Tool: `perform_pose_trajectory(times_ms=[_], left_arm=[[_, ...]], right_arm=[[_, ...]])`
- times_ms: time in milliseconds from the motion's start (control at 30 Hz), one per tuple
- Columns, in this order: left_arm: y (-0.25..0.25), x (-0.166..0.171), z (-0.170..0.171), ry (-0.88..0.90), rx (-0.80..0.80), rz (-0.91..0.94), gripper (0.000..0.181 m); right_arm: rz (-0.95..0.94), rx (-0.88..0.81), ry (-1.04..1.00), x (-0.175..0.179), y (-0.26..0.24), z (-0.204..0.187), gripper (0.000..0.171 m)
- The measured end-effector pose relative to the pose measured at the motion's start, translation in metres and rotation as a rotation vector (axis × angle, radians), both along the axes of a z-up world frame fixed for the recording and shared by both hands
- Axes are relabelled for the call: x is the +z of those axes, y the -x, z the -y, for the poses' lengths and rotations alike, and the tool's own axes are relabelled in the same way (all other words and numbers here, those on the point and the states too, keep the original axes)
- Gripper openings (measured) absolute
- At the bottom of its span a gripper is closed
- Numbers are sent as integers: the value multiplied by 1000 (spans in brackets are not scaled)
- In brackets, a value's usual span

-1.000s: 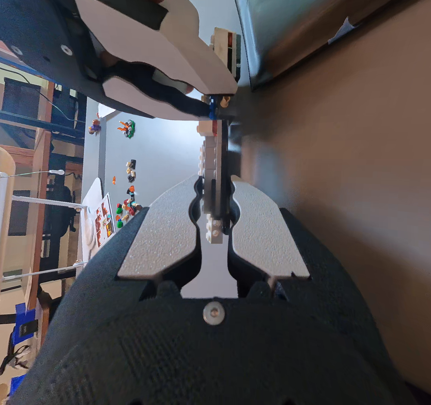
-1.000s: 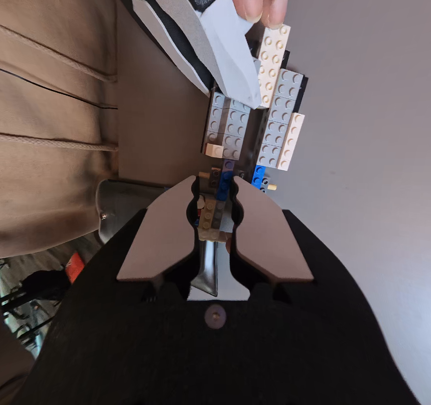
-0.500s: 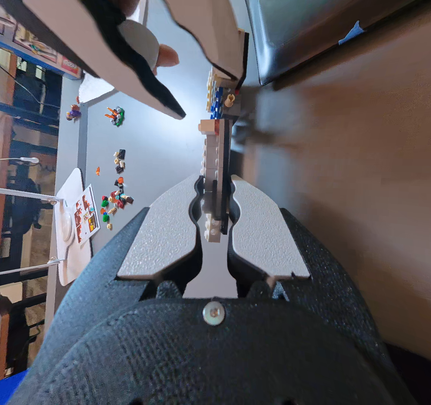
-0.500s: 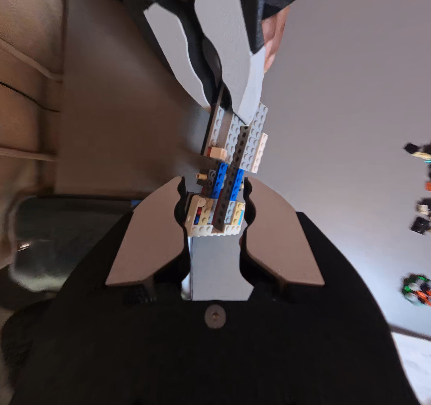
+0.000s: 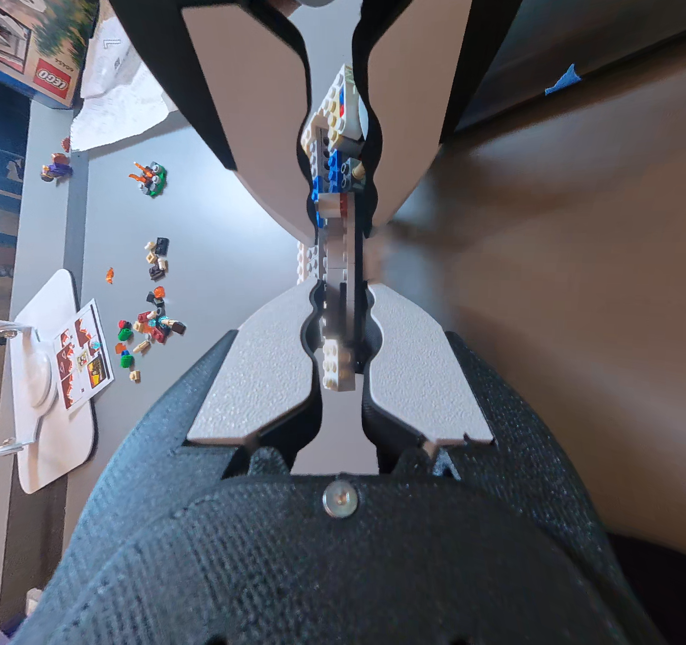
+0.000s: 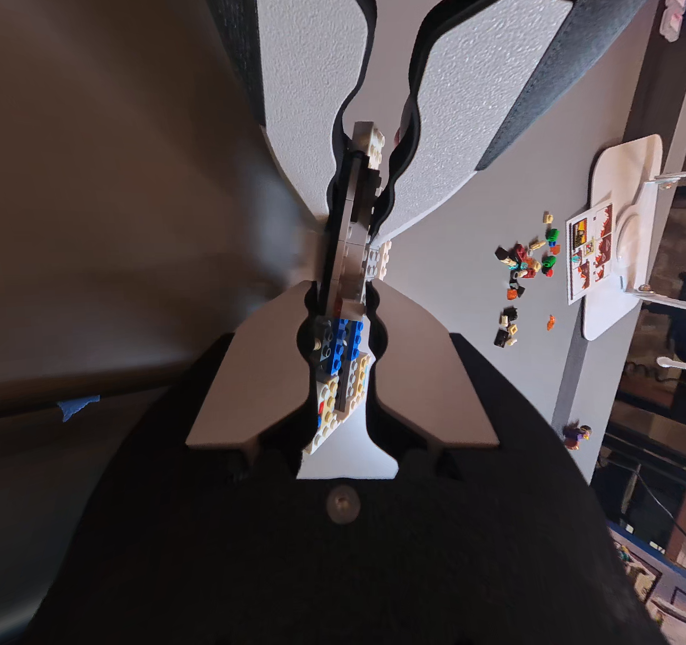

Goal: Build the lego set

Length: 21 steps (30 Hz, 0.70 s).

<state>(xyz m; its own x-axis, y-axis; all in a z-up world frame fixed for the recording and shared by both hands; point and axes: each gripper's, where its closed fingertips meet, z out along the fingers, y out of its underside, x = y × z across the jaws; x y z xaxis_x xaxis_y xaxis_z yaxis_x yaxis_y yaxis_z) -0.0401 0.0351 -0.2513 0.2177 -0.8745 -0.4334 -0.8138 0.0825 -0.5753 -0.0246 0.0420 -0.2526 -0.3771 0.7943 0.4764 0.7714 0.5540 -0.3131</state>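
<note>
You hold the lego build [image 5: 339, 274] in mid-air above the table [image 5: 222, 219], one end pinched in the left gripper's [image 5: 339, 334] jaws, the other in the right gripper's [image 6: 339, 334] jaws. You seem to be pressing sections together; next, squeeze evenly without twisting.

Two matching handheld grippers. The left gripper [image 5: 339, 324] has a black body with a ribbed, woven-looking texture and a round silver screw [image 5: 339, 498] at its centre. Its two fingers [image 5: 260, 371] are broad, pale grey, pebbled plates with wavy black-lined inner edges. The right gripper [image 6: 339, 326] looks alike: a dark body, grey fingers [image 6: 427, 378] and one central screw [image 6: 342, 505].
</note>
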Motion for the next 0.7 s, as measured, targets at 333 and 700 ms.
perform_pose_trajectory(times_ms=[333, 700], left_arm=[[1, 6, -5, -67, -5, 60, 24], [7, 9, -9, -119, 0, 77, 33]], right_arm=[[-6, -31, 191, 6, 3, -2, 24], [32, 8, 285, 15, 9, -6, 24]])
